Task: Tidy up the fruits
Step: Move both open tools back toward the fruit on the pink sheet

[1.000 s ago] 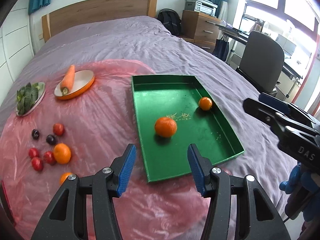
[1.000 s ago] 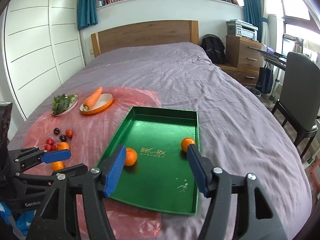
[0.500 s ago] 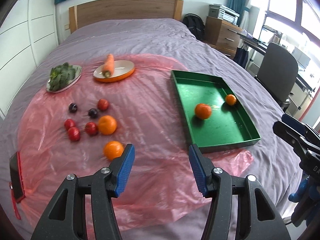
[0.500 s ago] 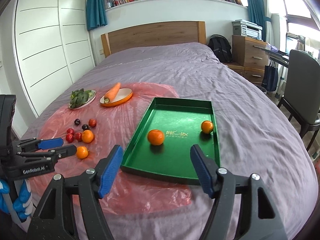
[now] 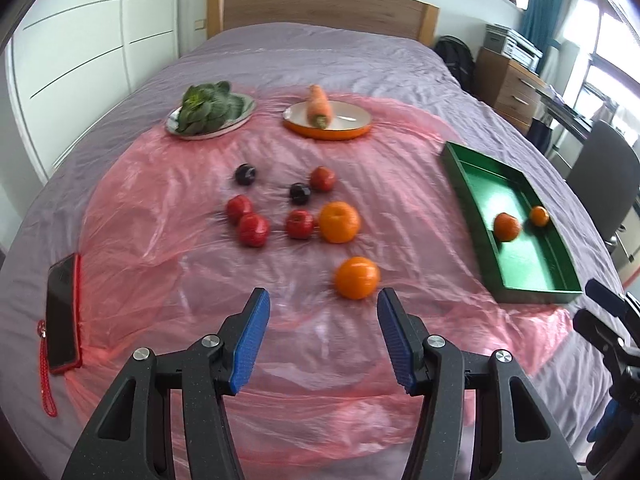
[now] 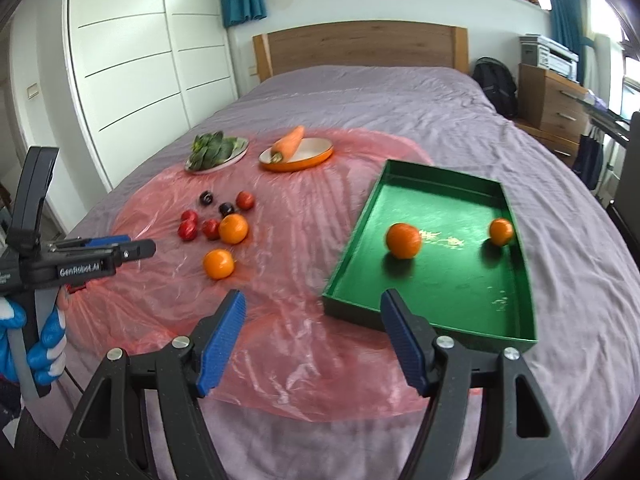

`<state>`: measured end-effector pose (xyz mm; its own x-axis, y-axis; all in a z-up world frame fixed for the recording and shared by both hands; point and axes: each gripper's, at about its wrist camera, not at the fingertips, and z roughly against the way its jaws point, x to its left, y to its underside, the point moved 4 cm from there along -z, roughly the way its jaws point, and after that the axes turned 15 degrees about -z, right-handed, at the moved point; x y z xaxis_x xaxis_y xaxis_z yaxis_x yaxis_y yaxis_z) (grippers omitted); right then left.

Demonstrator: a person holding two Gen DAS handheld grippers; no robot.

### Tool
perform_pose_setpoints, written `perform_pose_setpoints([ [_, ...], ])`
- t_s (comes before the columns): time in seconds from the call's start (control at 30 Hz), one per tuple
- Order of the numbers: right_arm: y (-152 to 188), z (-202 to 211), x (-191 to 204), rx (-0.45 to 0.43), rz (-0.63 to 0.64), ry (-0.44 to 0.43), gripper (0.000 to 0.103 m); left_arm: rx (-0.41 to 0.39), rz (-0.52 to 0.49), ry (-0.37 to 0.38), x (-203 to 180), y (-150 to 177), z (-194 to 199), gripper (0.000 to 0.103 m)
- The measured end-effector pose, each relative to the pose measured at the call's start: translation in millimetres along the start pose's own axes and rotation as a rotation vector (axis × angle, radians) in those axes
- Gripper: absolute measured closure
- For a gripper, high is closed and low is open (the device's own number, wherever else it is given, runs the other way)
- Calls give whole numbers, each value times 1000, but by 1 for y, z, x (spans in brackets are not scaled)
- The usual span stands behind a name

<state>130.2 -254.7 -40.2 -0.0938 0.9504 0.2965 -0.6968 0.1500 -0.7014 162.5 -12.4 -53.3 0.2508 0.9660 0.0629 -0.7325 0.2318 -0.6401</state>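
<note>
Since two oranges already lie inside the green tray [image 6: 516, 208], the left tongs [image 5: 322, 334], parted and empty, aim at the nearest orange [image 5: 357, 277] left of the tray; right tongs [image 6: 312, 338] gape empty.

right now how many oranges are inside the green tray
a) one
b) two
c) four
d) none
b) two: a larger orange and a smaller orange lie apart on the floor of the green tray, while two more oranges are outside it on the pink plastic sheet.
</note>
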Motion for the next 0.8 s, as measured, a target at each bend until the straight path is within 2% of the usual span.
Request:
perform_pose_setpoints([
  [0.27, 5, -39, 23, 70, 43, -52, 0, 36, 107, -25, 55, 7, -33, 53],
  [0.47, -4, -67, 38, 109, 85, -94, 0, 51, 148, -10, 73, 1, -63, 53],
  [0.8, -19, -114, 58, 170, 158, -152, 0, 69, 190, 14, 82, -14, -107, 54],
])
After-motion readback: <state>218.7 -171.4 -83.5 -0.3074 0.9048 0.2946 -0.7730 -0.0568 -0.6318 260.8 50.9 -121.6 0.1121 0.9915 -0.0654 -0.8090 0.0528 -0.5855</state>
